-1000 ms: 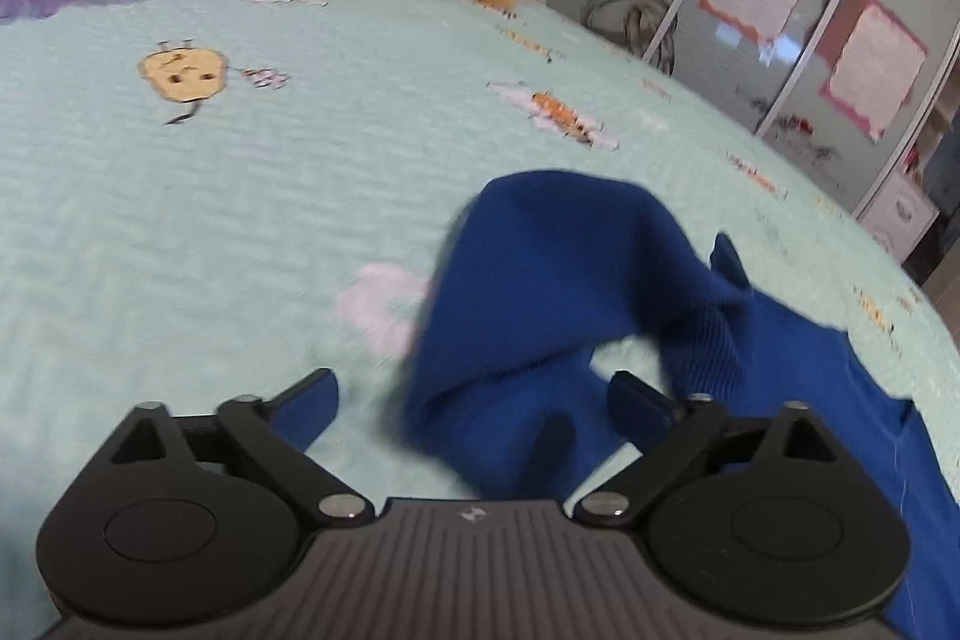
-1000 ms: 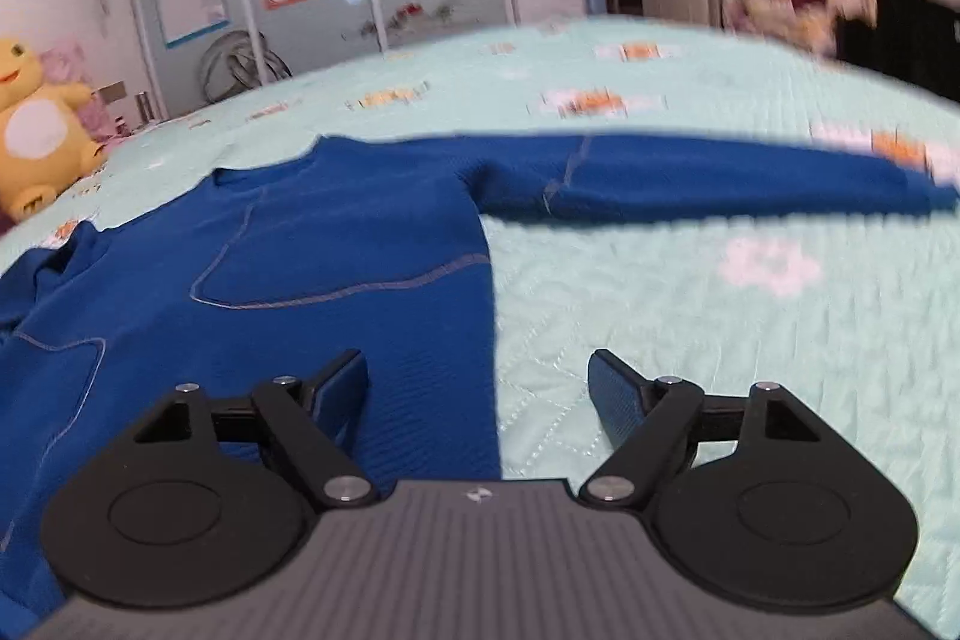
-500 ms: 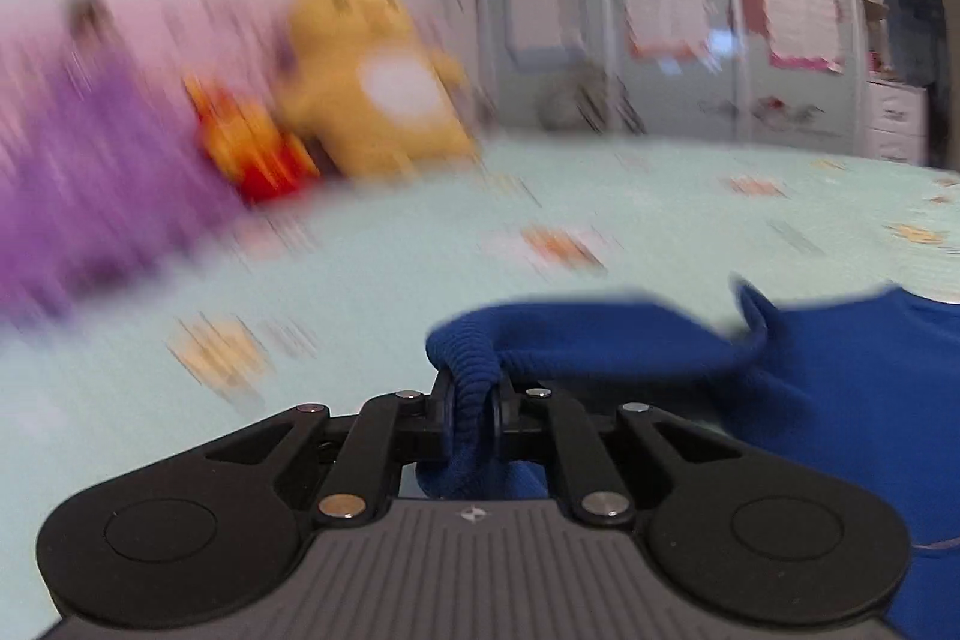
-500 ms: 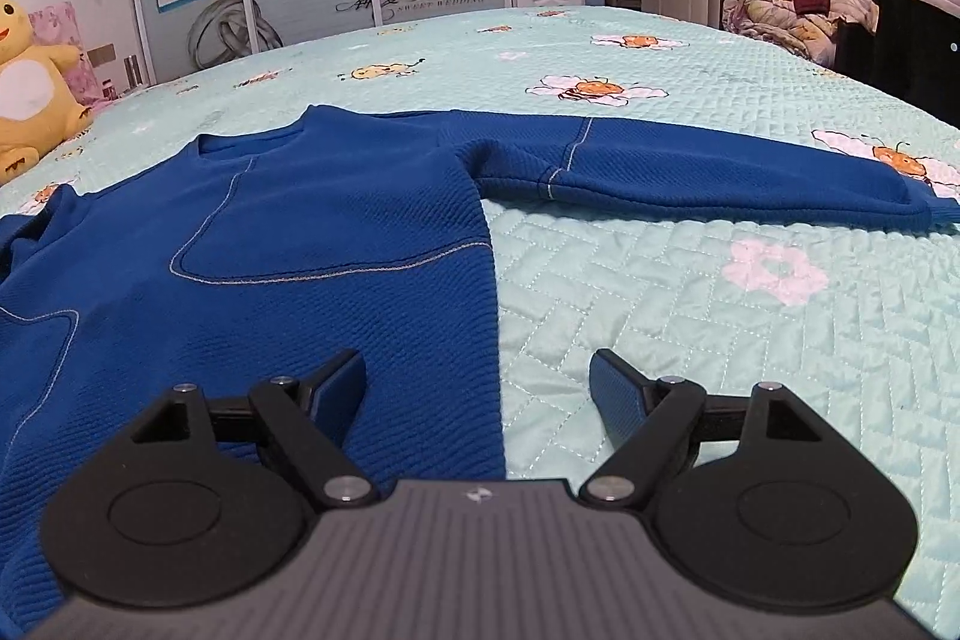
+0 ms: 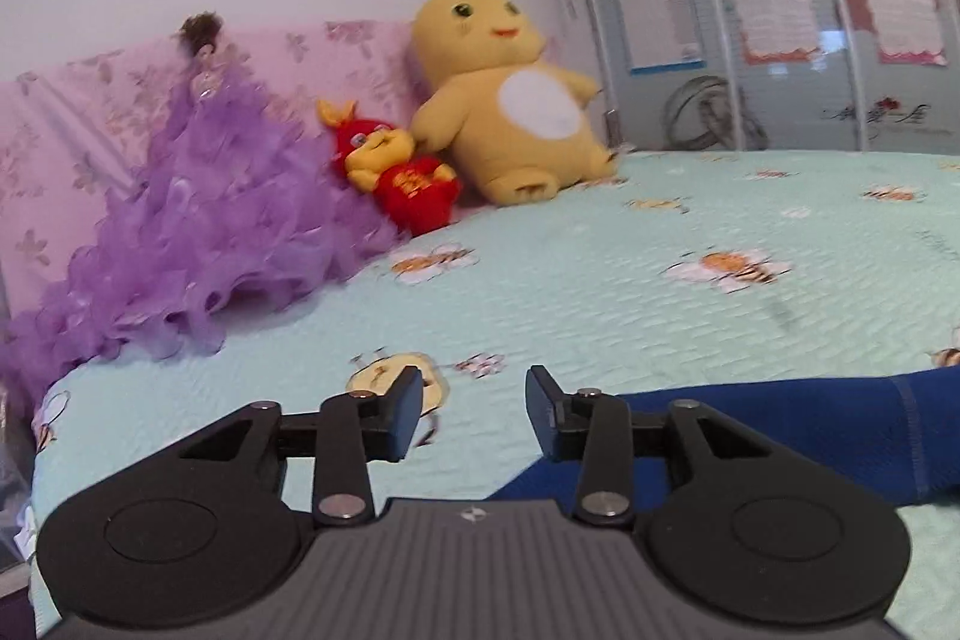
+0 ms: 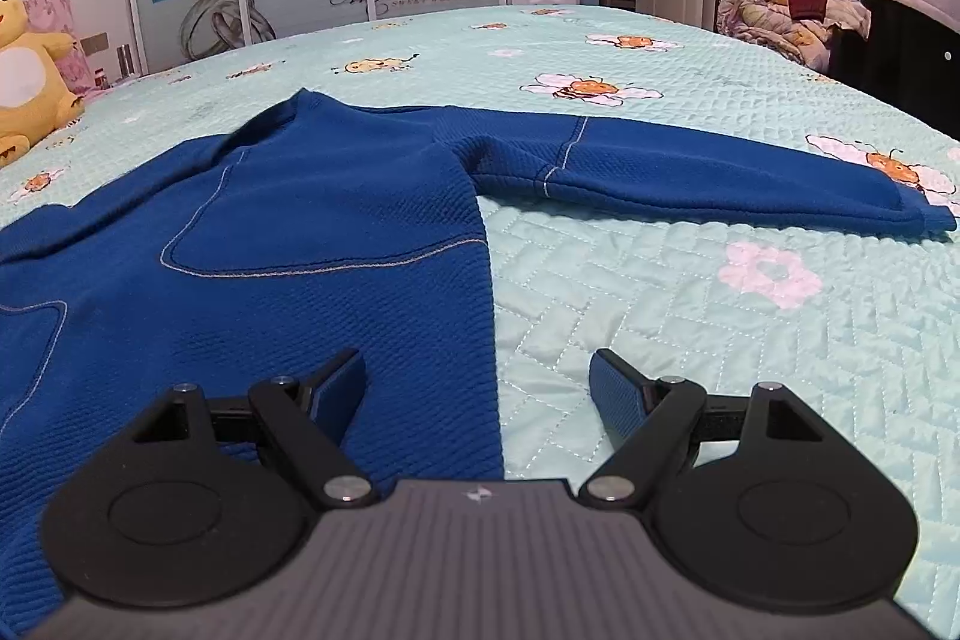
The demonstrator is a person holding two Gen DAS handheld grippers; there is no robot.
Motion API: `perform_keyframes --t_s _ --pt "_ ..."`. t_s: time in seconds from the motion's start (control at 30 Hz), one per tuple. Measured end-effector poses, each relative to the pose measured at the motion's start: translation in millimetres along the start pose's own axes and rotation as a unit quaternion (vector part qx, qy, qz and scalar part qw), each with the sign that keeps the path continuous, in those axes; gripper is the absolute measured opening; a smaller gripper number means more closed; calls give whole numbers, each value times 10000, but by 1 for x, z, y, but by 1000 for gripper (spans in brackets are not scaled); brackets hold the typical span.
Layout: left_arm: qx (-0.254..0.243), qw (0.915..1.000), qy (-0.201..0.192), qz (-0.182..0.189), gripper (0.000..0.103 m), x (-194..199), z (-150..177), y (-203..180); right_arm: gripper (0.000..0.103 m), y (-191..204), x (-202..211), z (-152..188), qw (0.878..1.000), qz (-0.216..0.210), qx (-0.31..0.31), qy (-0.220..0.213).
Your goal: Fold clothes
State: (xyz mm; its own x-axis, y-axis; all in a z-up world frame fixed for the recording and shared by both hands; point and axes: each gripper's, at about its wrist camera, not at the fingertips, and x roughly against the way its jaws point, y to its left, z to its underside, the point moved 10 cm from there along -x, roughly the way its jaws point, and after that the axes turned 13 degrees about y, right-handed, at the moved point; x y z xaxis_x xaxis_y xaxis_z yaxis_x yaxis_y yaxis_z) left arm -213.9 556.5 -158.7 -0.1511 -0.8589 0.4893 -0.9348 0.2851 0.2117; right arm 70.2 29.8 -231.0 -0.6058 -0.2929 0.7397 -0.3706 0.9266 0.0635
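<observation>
The blue sweater [image 6: 312, 244] lies flat on the bed cover [image 6: 690, 328], with its body spread out and one sleeve [image 6: 690, 178] stretched far out to the right side of the right gripper [image 6: 477, 388]. I judge the folding is at its beginning: the sleeves are being laid out or brought in, and no part of the body is folded over yet.

The left gripper [image 5: 473, 409] has its jaws partly apart and they are opening at this moment. Nothing is between them; only the bed cover shows in the gap. The other sleeve [image 5: 810, 430] lies just beside its right finger and runs away to the right, under that side of the tool, not pinched by it.

The right gripper stands wide open and holds nothing. It hangs over the lower side edge of the sweater: the left finger [image 6: 339, 391] is above the blue cloth, the right finger [image 6: 615, 394] above bare cover, so the edge passes between them.

Next, I think, the right gripper must go down and close on this edge, or go forward to the long sleeve, to bring it over the body. The cloth is soft and may slip, so a good bite is needed.
</observation>
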Motion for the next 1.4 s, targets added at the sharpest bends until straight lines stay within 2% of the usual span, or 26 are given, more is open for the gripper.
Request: perform_keyframes --t_s 0.13,0.23,0.33,0.43,0.5,0.57,0.63,0.7,0.77,0.8,0.87,0.97,1.07,1.17,1.2,1.23,1.3,1.4 --pt "-199 9998 81 4 44 -2 3 1 81 0 0 0 10000 30 3 5" --pt "-257 9993 -274 -52 48 15 -2 -2 81 -1 1 0 10000 43 -3 0" --pt "-154 9959 -891 -33 58 44 -11 -12 81 -2 1 0 10000 48 -16 -9" --pt "-486 9902 -1142 642 64 66 -10 -49 81 -2 1 0 10000 50 -20 -13" --pt "-828 9850 -1062 1082 65 73 -2 -82 82 -2 1 0 10000 79 -9 -17" --pt "-984 9792 -1121 1372 65 86 4 -104 81 -1 2 -1 9999 148 7 -23" --pt "-1120 9733 -1203 1602 66 96 10 -122 80 0 9 -6 9977 660 71 -97" --pt "-1261 9690 -1251 1715 67 101 17 -133 76 18 29 -19 9906 1221 390 -482" --pt "-1428 9659 -1240 1766 67 101 25 -141 77 62 54 -39 9884 771 775 -1058" --pt "-1473 9652 -1242 1767 67 100 25 -141 77 90 61 -47 9877 348 992 -1157" --pt "-1409 9662 -1220 1782 67 99 23 -137 78 145 56 -60 9859 -445 1423 -756" --pt "-1223 9707 -1123 1738 68 92 18 -127 77 214 23 -70 9761 -1284 1753 0" --pt "-1070 9763 -947 1624 68 83 17 -117 77 262 -17 -74 9693 -1509 1900 390" --pt "-908 9805 -732 1579 69 72 16 -107 77 295 -68 -69 9606 -1457 2147 994" --pt "-855 9815 -665 1580 69 70 17 -105 78 303 -82 -68 9596 -1355 2232 1047" --pt "-805 9823 -595 1585 69 67 17 -103 82 310 -90 -74 9614 -1294 2252 908" --pt "-761 9833 -504 1576 69 63 16 -102 82 326 -108 -95 9634 -1316 2196 797" --pt "-777 9839 -474 1540 70 59 15 -103 75 370 -138 -168 9670 -1245 2194 352"
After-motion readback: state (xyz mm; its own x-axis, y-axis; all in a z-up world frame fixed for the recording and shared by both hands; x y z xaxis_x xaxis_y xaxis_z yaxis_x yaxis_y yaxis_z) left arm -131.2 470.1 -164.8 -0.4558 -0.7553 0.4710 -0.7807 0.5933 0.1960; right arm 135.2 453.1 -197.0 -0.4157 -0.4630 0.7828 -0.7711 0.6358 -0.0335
